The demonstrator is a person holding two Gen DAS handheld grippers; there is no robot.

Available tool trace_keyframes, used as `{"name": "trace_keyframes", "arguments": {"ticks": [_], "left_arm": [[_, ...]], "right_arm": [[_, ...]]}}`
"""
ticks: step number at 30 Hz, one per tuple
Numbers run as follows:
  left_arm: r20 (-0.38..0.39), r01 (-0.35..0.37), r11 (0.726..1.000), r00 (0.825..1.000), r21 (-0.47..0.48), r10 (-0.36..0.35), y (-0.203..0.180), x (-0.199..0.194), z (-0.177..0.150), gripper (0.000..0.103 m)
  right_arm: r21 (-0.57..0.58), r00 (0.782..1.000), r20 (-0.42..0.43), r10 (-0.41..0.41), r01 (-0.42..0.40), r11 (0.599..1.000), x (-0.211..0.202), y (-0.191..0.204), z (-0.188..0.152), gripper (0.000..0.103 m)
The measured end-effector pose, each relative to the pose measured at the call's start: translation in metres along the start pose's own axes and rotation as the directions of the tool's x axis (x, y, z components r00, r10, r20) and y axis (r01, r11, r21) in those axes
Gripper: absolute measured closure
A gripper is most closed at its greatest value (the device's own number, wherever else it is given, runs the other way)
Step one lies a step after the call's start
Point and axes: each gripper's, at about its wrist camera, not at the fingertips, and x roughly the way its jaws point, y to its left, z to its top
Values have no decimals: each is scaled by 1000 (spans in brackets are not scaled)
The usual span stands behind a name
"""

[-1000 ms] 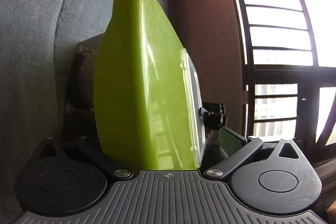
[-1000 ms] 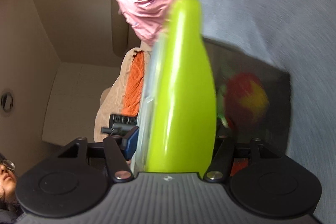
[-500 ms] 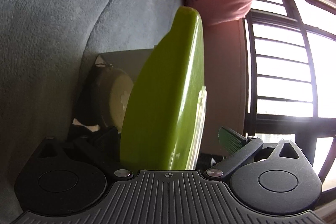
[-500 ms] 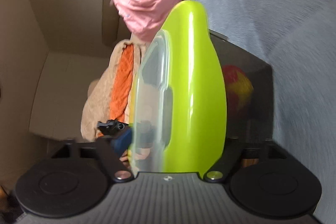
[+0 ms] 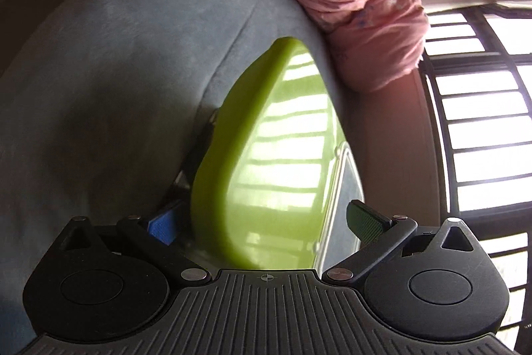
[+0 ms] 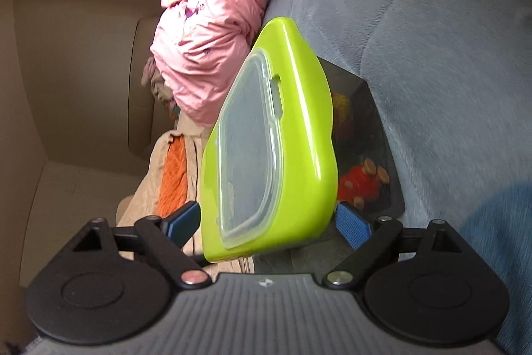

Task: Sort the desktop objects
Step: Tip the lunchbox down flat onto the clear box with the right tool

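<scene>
A lime-green plastic box [image 5: 266, 175] with a clear lid [image 6: 249, 148] stands on edge between the fingers of both grippers. In the left wrist view my left gripper [image 5: 262, 222] has its jaws spread wide; the green pad [image 5: 364, 220] stands apart from the lid and the blue pad [image 5: 163, 227] is beside the box. In the right wrist view my right gripper [image 6: 269, 222] has its blue pads [image 6: 352, 223] at each side of the box [image 6: 299, 135], jaws wide, and contact is unclear. A dark printed box [image 6: 362, 152] lies behind it.
A grey-blue sofa cushion [image 5: 116, 88] fills the left of the left wrist view and shows in the right wrist view [image 6: 432, 55]. A pink bundle of cloth [image 6: 212, 29] sits above, an orange and beige cloth [image 6: 173, 175] below it. A barred window [image 5: 482, 138] is at right.
Both grippers have swung relative to the green box. In the right wrist view the clear lid now faces me and the jaws stand wider. The left view tilted upward toward the pink cloth.
</scene>
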Motion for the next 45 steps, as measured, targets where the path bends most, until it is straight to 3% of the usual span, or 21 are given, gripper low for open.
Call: {"name": "trace_keyframes", "arguments": {"ticks": [4, 8, 9, 14, 18, 22, 28, 33, 35, 40, 45], "left_arm": [[46, -118, 992, 992, -36, 120, 2, -16, -45, 0], [148, -297, 947, 949, 123, 278, -32, -25, -76, 0], [156, -309, 939, 945, 149, 287, -43, -24, -82, 0], [86, -263, 942, 964, 210, 250, -69, -16, -98, 0], [51, -302, 925, 953, 231, 298, -75, -18, -109, 0], [10, -290, 927, 955, 239, 296, -76, -16, -115, 0], [2, -321, 922, 945, 218, 328, -78, -16, -113, 0], [-13, -339, 918, 937, 208, 349, -87, -13, -111, 0], [-20, -339, 913, 936, 225, 352, -92, -12, -112, 0], [-30, -350, 903, 929, 248, 368, -95, -11, -113, 0], [-40, -366, 904, 923, 221, 383, -90, -5, -113, 0]], "right_arm": [[31, 997, 26, -66, 65, 997, 15, 0, -21, 13], [58, 988, 94, -124, 119, 991, 20, -1, -40, 14], [68, 984, 115, -134, 127, 990, 22, -1, -43, 14], [23, 962, 186, -202, 201, 979, 29, 1, -41, 20], [-22, 937, 259, -233, 247, 969, 24, 6, -33, 27], [-62, 907, 326, -267, 302, 951, 17, 16, -26, 29], [-50, 921, 275, -275, 299, 953, 2, 28, -49, 21], [11, 968, 180, -176, 177, 984, 9, 28, -75, 19], [57, 977, 148, -156, 149, 987, 23, 26, -74, 20], [85, 956, 174, -236, 224, 971, 43, 23, -68, 35], [52, 961, 169, -218, 212, 976, 45, 23, -59, 41]]}}
